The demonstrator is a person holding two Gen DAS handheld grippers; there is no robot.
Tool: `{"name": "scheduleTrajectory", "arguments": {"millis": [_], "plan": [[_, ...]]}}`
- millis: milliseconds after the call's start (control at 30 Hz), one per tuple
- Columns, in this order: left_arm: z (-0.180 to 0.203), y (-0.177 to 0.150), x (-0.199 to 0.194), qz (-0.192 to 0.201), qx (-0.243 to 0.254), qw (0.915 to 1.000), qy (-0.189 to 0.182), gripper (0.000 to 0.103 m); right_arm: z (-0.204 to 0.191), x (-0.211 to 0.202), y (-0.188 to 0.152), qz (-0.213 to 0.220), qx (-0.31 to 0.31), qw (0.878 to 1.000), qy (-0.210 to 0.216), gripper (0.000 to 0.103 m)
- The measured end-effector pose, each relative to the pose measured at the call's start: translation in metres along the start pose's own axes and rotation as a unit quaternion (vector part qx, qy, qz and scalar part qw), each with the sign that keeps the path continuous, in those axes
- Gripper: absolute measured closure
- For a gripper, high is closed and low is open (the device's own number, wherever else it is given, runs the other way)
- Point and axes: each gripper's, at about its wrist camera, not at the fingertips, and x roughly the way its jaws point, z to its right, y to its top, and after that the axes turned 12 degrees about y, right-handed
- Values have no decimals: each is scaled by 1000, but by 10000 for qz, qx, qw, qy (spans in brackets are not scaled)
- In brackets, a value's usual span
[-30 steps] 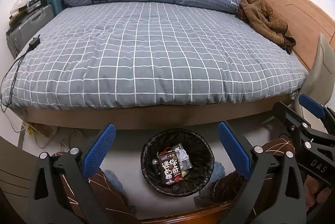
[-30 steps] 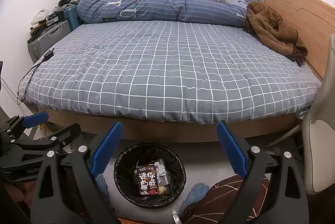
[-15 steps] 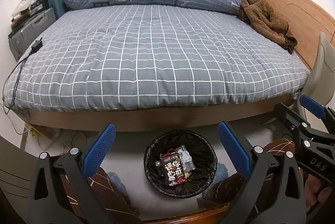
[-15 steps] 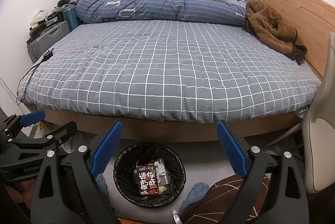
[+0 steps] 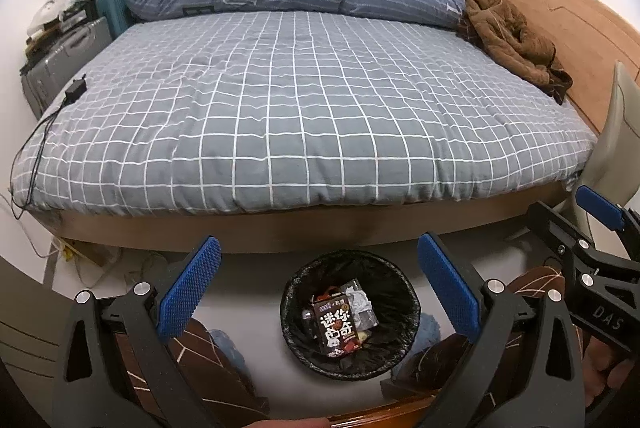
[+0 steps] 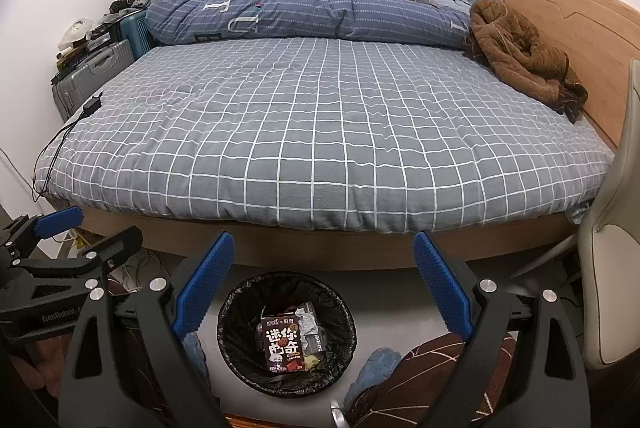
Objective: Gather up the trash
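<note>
Standing wide apart with nothing between them, the blue-padded jaws of the left gripper (image 5: 318, 286) and right gripper (image 6: 322, 278) are held above a round black-lined trash bin (image 5: 404, 292) where a dark snack box (image 5: 336, 326) is seen.

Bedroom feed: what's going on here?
A person holds two grippers above a black-lined trash bin at the foot of the bed. The left gripper and right gripper are both open and empty. A dark snack box and crumpled wrappers already lie in the bin.

Both wrist views side by side, facing bed (image 5: 304, 107), sharing bin (image 5: 350, 316)
</note>
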Motion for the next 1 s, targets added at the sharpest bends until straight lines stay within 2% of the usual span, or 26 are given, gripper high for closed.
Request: {"name": "scheduleTrajectory", "arguments": {"millis": [1000], "plan": [[3,-1,-1,43,113,9999,107,6,0,6,-5,-28,104,9999,23,15]]}}
